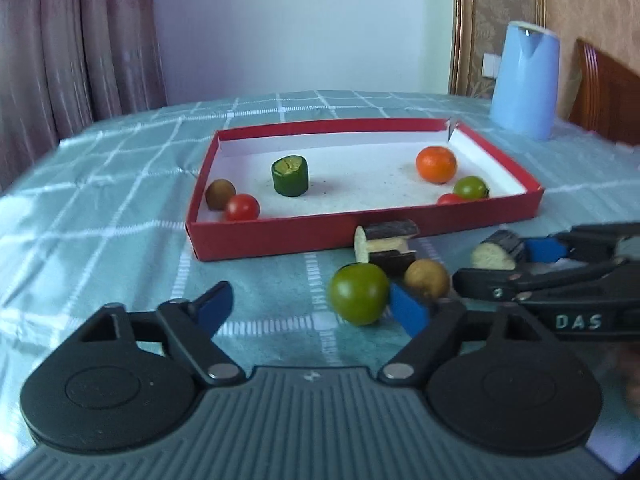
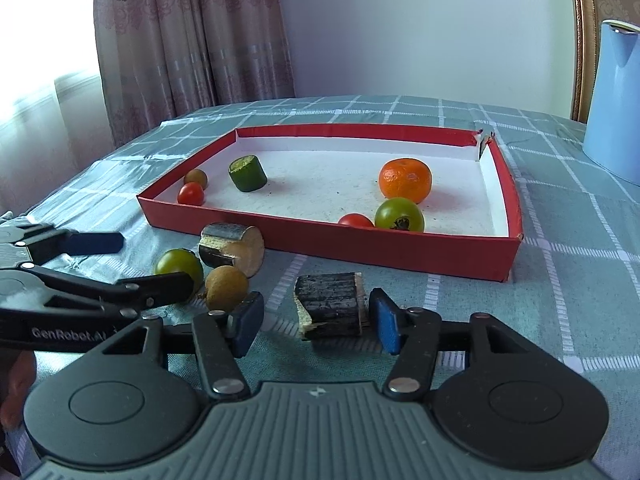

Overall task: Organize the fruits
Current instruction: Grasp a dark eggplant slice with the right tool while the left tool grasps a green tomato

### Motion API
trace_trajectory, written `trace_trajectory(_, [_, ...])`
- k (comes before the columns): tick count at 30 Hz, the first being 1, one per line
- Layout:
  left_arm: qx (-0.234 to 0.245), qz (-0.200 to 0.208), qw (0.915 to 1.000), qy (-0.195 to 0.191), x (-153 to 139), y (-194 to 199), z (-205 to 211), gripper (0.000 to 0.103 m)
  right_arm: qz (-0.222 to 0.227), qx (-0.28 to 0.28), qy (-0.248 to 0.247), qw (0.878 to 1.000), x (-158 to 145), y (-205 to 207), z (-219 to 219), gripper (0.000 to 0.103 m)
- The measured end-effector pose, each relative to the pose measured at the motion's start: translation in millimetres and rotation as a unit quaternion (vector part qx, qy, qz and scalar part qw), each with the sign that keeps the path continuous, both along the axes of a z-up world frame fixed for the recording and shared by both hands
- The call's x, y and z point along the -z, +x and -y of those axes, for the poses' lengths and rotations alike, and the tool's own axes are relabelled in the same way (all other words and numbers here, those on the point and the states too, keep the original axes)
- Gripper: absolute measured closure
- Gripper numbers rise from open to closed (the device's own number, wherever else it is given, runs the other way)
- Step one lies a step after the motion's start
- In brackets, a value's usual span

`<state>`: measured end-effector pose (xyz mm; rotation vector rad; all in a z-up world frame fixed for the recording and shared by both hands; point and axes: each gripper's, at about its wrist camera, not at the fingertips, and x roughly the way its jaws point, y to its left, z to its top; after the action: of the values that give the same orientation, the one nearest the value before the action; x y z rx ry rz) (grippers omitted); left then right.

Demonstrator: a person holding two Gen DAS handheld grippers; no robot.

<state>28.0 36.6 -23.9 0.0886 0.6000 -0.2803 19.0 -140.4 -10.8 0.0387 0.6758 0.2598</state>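
Observation:
A red tray holds an orange mandarin, a green cucumber chunk, a brown fruit, two red tomatoes and a green tomato. On the cloth in front lie a green tomato, a brown round fruit and a dark eggplant chunk. My left gripper is open; the green tomato sits against its right pad, far from the left one. My right gripper is open around a second eggplant chunk, with a gap at its left pad.
A pale blue jug stands at the back right of the teal checked tablecloth. A wooden chair back rises behind it. Curtains hang at the far left. The two grippers sit close side by side.

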Motion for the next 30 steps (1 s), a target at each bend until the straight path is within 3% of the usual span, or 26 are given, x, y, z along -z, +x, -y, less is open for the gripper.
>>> trace_trajectory(5, [0.019,0.004,0.9998,0.01,2.0,-0.6,9.8,0.035,0.0,-0.001,-0.012,1.0,0.1,0.0,-2.3,0.044])
trace_trajectory(11, [0.02,-0.02,0.9995,-0.014,5.4,8.4,6.2,0.034,0.004,0.019,-0.003,1.0,-0.7,-1.6,3.7,0.044])
trace_trajectory(13, [0.028,-0.019,0.9992,-0.021,4.5,6.7,5.6,0.047,0.01,0.05,0.004,0.999,-1.5,-3.1,11.5,0.044])
trace_trajectory(16, [0.049,-0.017,0.9986,-0.014,4.6,3.2,13.5,0.062,0.003,0.054,0.015,0.998,-0.3,-0.7,16.2,0.044])
trace_trajectory(20, [0.052,0.004,0.9982,0.031,6.6,-3.3,33.3,0.066,0.002,0.048,-0.013,0.999,0.8,0.4,7.5,0.043])
trace_trajectory(23, [0.042,0.004,0.9987,0.028,7.6,-4.2,33.5,0.066,0.003,0.048,-0.008,0.999,1.0,0.9,8.4,0.043])
trace_trajectory(25, [0.034,0.002,0.9993,0.015,7.5,-4.2,29.0,0.072,0.006,0.052,-0.003,0.999,0.7,-0.4,10.3,0.048])
trace_trajectory(28, [0.031,0.003,0.9995,0.004,7.5,-5.5,24.5,0.073,0.01,0.045,-0.003,0.999,0.0,-1.6,8.8,0.066])
trace_trajectory(30, [0.032,0.003,0.9995,0.002,7.1,-5.7,23.8,0.073,0.011,0.043,-0.006,0.999,0.0,-1.8,7.7,0.068])
